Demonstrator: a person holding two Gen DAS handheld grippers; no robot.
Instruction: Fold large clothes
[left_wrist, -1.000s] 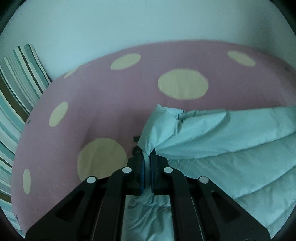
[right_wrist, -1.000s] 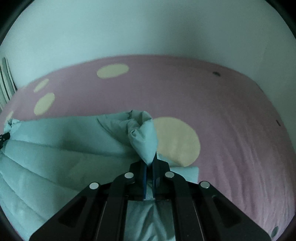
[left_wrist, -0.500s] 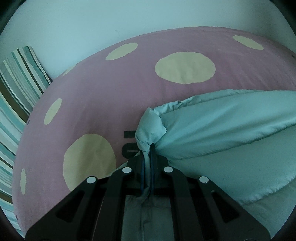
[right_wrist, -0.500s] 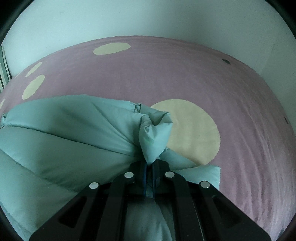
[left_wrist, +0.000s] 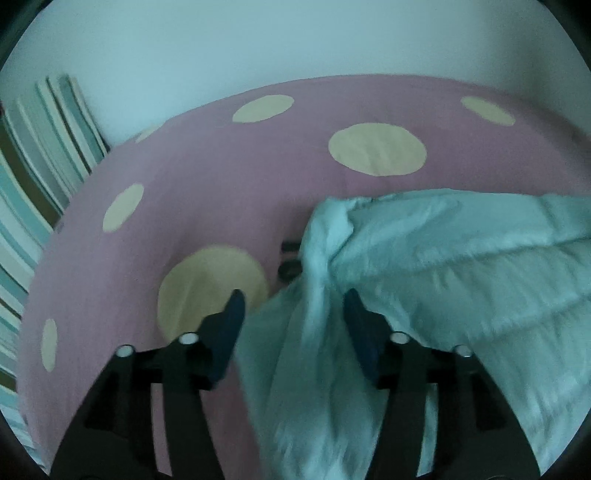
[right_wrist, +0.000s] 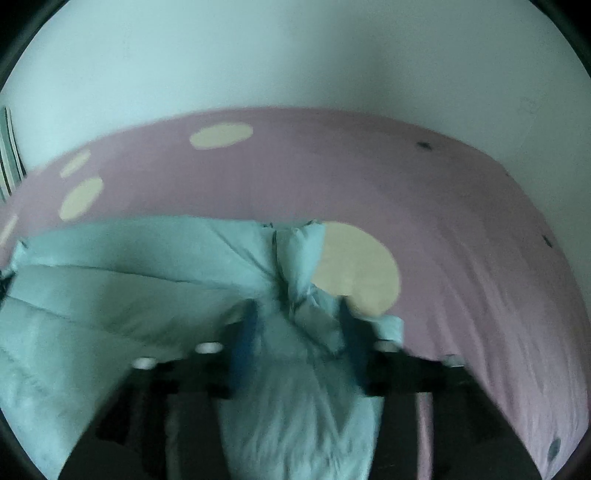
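Note:
A pale blue quilted garment (left_wrist: 461, 266) lies on the pink bed cover with cream dots (left_wrist: 207, 192). In the left wrist view my left gripper (left_wrist: 293, 306) is open, its jaws spread wide on either side of the garment's left corner, which hangs loose between them. In the right wrist view the same garment (right_wrist: 122, 280) spreads to the left. My right gripper (right_wrist: 297, 314) is open too, jaws apart around the garment's bunched right corner. Both views are blurred by motion.
A striped pillow or cushion (left_wrist: 33, 173) stands at the left edge of the bed. A pale wall (right_wrist: 295, 55) runs behind the bed. A small dark item (left_wrist: 290, 258) lies on the cover beside the garment's left corner.
Both grippers were shut on the garment's corners and have opened wide. The lifted, folded-over garment edge has dropped onto the bed, and both views have pulled back slightly.

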